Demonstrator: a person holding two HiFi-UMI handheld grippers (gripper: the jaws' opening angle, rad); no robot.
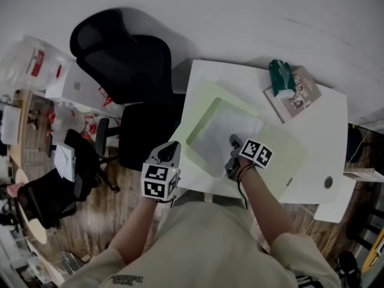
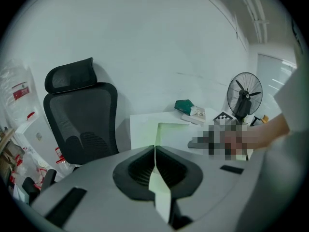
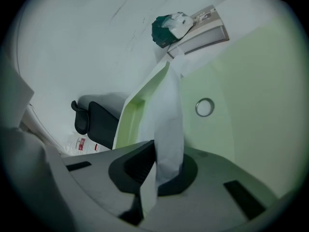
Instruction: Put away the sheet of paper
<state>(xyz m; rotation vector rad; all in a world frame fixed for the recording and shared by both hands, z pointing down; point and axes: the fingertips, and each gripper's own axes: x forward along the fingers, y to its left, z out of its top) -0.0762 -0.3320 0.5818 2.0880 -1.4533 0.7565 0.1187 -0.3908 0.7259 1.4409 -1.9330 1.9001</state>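
Inserting white paper sheet (image 1: 223, 132) into pale green plastic folder (image 1: 207, 98), I reckon. Right tongs (image 3: 157, 159) grip the sheet, which runs ahead between the leaves. Left tongs (image 2: 155, 154) pinch the cover open. Next: push deeper, release.

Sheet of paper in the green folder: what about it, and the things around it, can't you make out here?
- sheet of paper: near corner, head view, covered by the right gripper.
- folder: part of near edge, head view, behind the person's forearm.
- book: cover print too small, head view.
- right gripper again: left gripper view, blurred by a mosaic patch.
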